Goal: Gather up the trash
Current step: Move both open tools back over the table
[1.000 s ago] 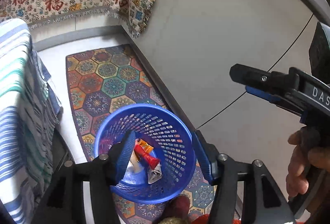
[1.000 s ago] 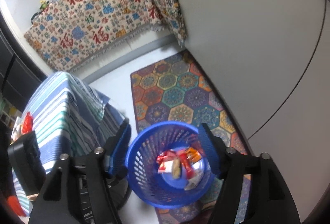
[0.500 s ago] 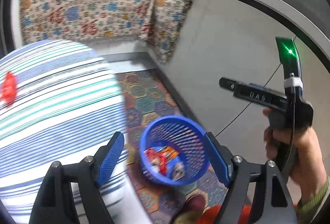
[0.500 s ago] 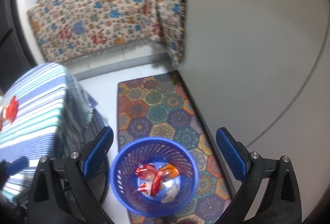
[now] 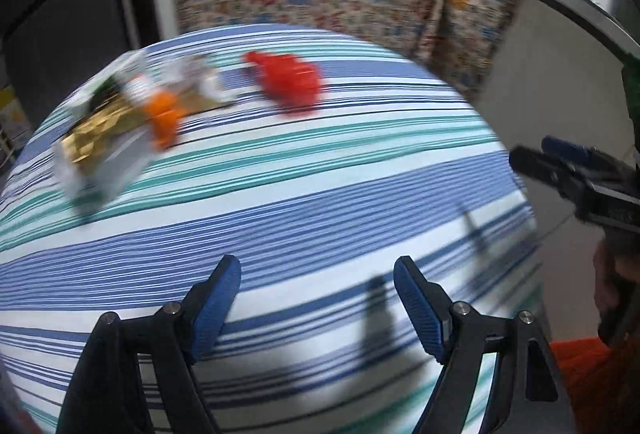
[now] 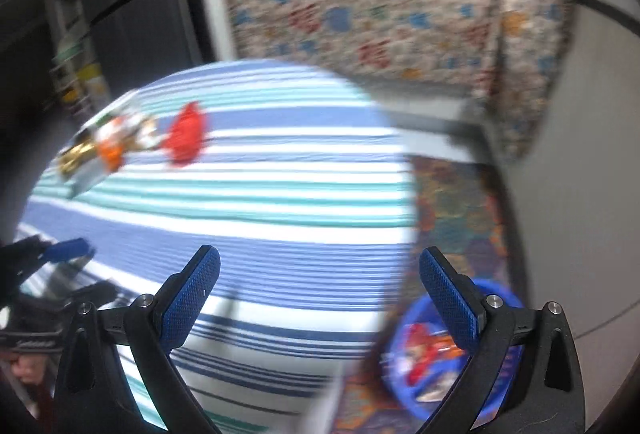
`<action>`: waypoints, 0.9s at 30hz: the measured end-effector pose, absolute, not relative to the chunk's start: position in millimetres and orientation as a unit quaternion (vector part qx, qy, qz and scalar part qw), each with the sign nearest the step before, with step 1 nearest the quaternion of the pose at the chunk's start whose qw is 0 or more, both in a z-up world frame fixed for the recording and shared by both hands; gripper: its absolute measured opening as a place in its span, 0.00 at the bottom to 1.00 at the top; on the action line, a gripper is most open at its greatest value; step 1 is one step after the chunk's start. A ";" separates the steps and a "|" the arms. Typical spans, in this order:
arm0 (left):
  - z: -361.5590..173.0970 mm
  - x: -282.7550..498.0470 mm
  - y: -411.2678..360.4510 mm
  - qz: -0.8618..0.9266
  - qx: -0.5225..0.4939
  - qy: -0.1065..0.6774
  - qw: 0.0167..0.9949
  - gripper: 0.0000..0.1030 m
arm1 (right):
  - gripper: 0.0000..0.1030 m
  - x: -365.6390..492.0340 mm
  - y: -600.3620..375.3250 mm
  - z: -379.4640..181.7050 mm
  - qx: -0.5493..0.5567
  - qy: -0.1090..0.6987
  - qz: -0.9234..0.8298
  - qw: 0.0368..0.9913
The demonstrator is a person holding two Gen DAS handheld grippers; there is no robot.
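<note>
Blue-padded and spread wide, the left gripper (image 5: 317,300) and right gripper (image 6: 319,292) hold nothing above the striped tablecloth (image 5: 320,194). Beyond, a red wrapper (image 5: 286,80) and blurred litter pile (image 5: 116,126) lie at its far side; the blue basket (image 6: 432,350) sits on the floor rug (image 6: 460,210).

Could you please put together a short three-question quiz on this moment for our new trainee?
1. True or false: the left claw is shut on a wrapper.
2. Multiple choice: where is the red wrapper? A) in the blue basket B) on the striped tablecloth C) on the patterned rug
3. Fill in: in the right wrist view, the blue basket sits on the ____, beside the table.

Key:
1. False; both the left claw and the right claw are open and empty.
2. B; it lies on the striped tablecloth, near a blurred pile of wrappers.
3. The patterned rug.
</note>
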State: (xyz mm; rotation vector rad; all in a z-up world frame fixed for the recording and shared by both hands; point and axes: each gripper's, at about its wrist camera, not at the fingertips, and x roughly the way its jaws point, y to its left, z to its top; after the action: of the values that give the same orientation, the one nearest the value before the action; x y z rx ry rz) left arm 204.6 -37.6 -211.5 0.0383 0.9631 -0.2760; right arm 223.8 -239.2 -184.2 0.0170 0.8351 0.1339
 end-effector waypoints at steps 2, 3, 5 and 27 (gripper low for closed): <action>-215.6 205.1 -17.3 -0.120 0.018 0.465 0.877 0.78 | 0.97 227.7 -216.0 -193.7 0.010 0.417 0.081 0.905; -216.0 206.0 -6.7 -0.116 0.019 0.459 0.881 0.78 | 0.97 230.5 -202.7 -200.1 0.004 0.424 0.086 0.902; -215.5 209.2 4.0 -0.106 0.022 0.457 0.883 0.78 | 0.97 236.7 -182.5 -212.3 -0.017 0.434 0.088 0.896; -222.4 238.7 32.9 -0.074 0.046 0.459 0.884 1.00 | 1.00 295.6 -158.5 -236.9 -0.027 0.457 0.062 0.887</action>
State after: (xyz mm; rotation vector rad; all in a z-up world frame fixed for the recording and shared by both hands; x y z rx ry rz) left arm 238.7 32.9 -222.4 0.0964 0.9558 -0.1532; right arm 295.6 -158.5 -236.9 -0.0554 0.9492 0.1287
